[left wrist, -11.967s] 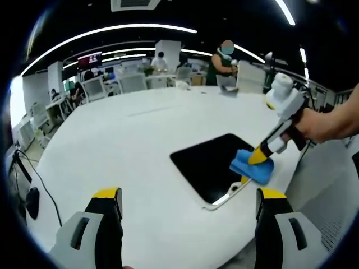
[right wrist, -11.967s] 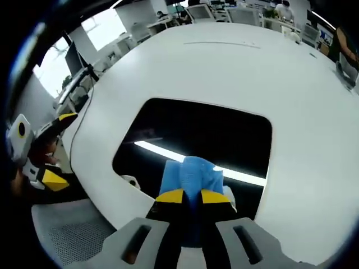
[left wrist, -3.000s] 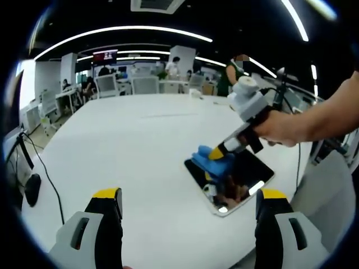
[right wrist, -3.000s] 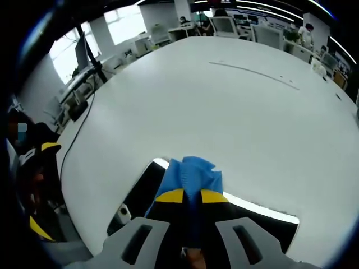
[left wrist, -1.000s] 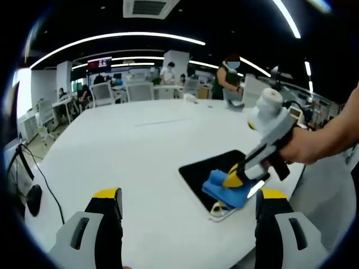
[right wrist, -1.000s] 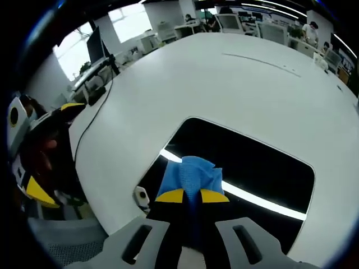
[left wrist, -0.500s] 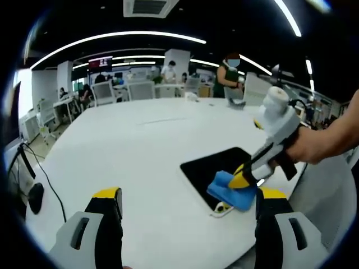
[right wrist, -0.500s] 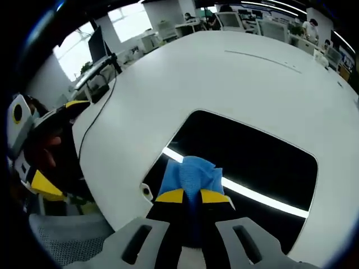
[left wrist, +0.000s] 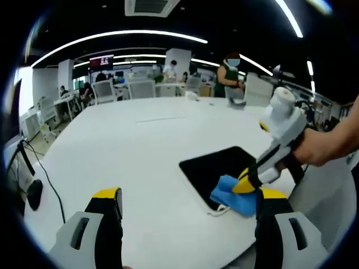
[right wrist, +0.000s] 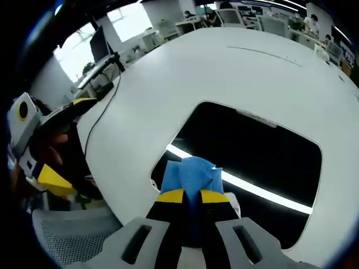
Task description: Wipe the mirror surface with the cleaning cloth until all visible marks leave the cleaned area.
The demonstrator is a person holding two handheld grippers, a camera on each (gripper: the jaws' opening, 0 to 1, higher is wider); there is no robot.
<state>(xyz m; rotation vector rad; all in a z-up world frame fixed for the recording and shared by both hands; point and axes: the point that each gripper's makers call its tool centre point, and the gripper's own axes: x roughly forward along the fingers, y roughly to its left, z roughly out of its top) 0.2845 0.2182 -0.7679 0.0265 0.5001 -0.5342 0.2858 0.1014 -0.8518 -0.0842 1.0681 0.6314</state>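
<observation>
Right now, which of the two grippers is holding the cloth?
The right gripper: its yellow-tipped jaws are shut on the blue cloth at the mirror's near edge. The left gripper stands open, holding nothing.

L view back from table edge, R view close over mirror (right wrist: pixel 252 151), both share mirror

We see a wide white round table (left wrist: pixel 129 151), office chairs (left wrist: pixel 141 88) and desks beyond its far edge, curved ceiling light strips (left wrist: pixel 118 37) overhead, a ceiling vent (left wrist: pixel 148 7) above, bright windows (right wrist: pixel 126 19) past the table, a mesh chair (right wrist: pixel 73 238) beside its near edge
</observation>
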